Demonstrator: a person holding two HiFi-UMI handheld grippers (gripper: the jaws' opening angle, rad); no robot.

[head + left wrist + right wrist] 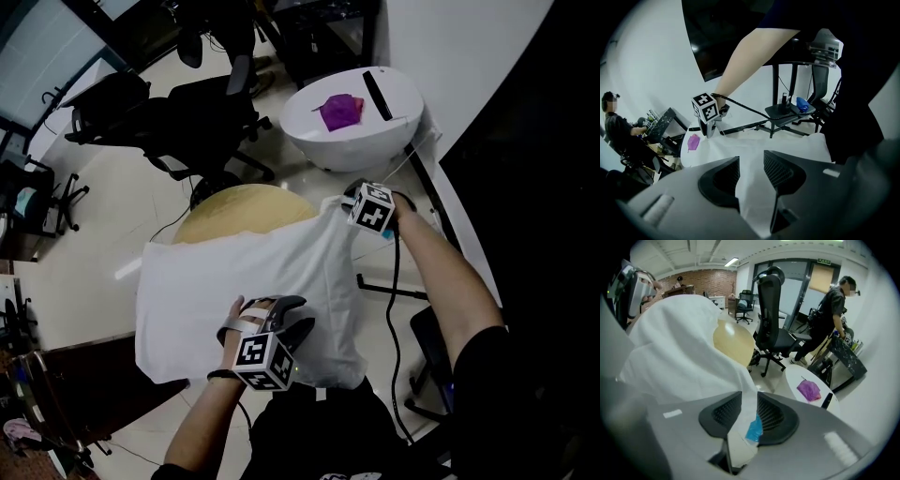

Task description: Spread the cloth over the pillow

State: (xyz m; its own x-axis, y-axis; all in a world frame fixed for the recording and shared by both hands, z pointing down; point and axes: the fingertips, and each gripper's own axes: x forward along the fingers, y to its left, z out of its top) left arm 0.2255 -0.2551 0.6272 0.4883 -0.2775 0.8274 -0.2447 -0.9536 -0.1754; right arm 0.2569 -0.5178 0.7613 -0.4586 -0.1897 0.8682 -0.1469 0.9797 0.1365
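Note:
A white cloth (253, 281) lies draped over a pillow-shaped bulk on the round table; the pillow itself is hidden beneath it. My left gripper (292, 317) rests on the cloth's near edge, its jaws wide apart with flat cloth (751, 154) showing in the gap. My right gripper (347, 202) is at the cloth's far right corner, which stands raised. In the right gripper view the jaws (749, 413) stand a little apart, and a fold of cloth with a blue label (753, 428) hangs loosely between them.
The round yellowish table (239, 208) shows beyond the cloth. A white round table (319, 131) at the back holds a purple item (339, 111) and a black bar (377, 94). Black office chairs (211, 112) stand at the back left. A person (832, 319) stands beyond.

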